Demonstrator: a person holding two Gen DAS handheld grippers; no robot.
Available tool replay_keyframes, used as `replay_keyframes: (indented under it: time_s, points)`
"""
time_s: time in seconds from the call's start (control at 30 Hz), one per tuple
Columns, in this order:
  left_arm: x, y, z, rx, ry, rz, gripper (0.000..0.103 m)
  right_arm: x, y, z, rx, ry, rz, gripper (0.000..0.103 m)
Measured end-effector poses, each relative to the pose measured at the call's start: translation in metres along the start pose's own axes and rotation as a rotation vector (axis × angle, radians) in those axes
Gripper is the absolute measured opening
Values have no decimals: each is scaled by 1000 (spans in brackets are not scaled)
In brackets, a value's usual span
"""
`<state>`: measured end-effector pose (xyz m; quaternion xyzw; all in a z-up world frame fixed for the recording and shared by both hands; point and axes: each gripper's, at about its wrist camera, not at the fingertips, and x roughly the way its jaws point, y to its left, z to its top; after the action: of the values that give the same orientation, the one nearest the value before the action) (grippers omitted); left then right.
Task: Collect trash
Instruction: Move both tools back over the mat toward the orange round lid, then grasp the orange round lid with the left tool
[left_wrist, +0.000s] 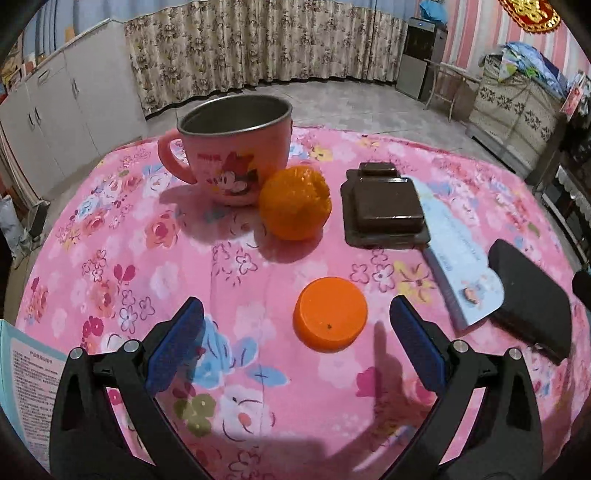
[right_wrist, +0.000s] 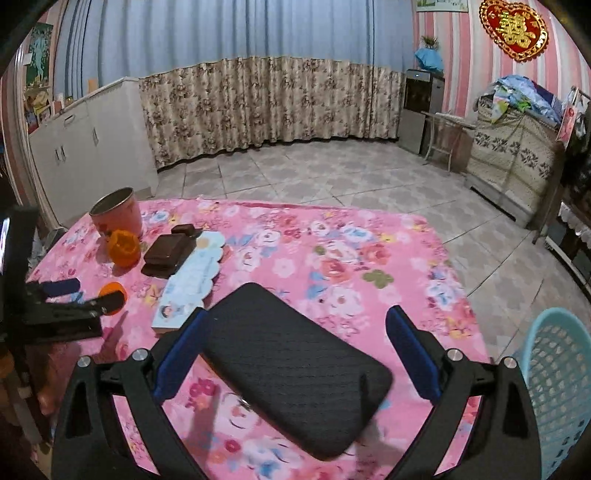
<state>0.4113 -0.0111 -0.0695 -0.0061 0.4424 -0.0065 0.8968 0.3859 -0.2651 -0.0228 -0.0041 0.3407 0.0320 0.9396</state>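
My left gripper (left_wrist: 297, 308) stands open and low over the pink floral tablecloth (left_wrist: 110, 258). A small orange cap-like piece (left_wrist: 330, 314) lies just ahead, between its fingertips and untouched. Behind it sit a round orange fruit (left_wrist: 294, 203), a pink cartoon mug (left_wrist: 236, 147) and brown blocks (left_wrist: 386, 206). My right gripper (right_wrist: 299, 315) is open around a black textured pouch (right_wrist: 295, 369) that lies flat on the cloth. Its right pad (right_wrist: 410, 350) stands clear of the pouch. The left gripper (right_wrist: 86, 293) shows at the far left by the orange piece (right_wrist: 110, 288).
A pale blue printed box (left_wrist: 454, 258) lies between the brown blocks and the black pouch (left_wrist: 532, 299). A teal mesh basket (right_wrist: 557, 387) stands off the table's right edge. A printed leaflet (left_wrist: 29, 387) lies at the near left. Cabinets and curtains line the far walls.
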Motion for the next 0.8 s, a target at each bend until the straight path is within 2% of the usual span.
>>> replay_keyframes:
  time_s: [0.13,0.2,0.27,0.3,0.37,0.5,0.63,0.8]
  points:
    - [8,-3,1,17,14,-28,79,11,5,1,16,13,5,94]
    - [9,-4,1,31,14,-24,74,16,8,1,21,24,7,94]
    - [8,-7,0,50,1,-38,57,20,14,1,9,31,8,94]
    - [7,-8,1,57,-1,-40,54,21,16,1,3,33,7,94]
    - [5,-10,1,73,-8,-71,39,25,24,1,-12,40,7,94]
    - [-3,-5,4,48,-10,-96,39,34,42,0,-26,56,32,94]
    - [-34,15,10,15,-96,-32,39,44,67,-2,-69,68,48,94]
    - [-51,35,14,-21,-119,-47,39,61,86,3,-70,105,81,94]
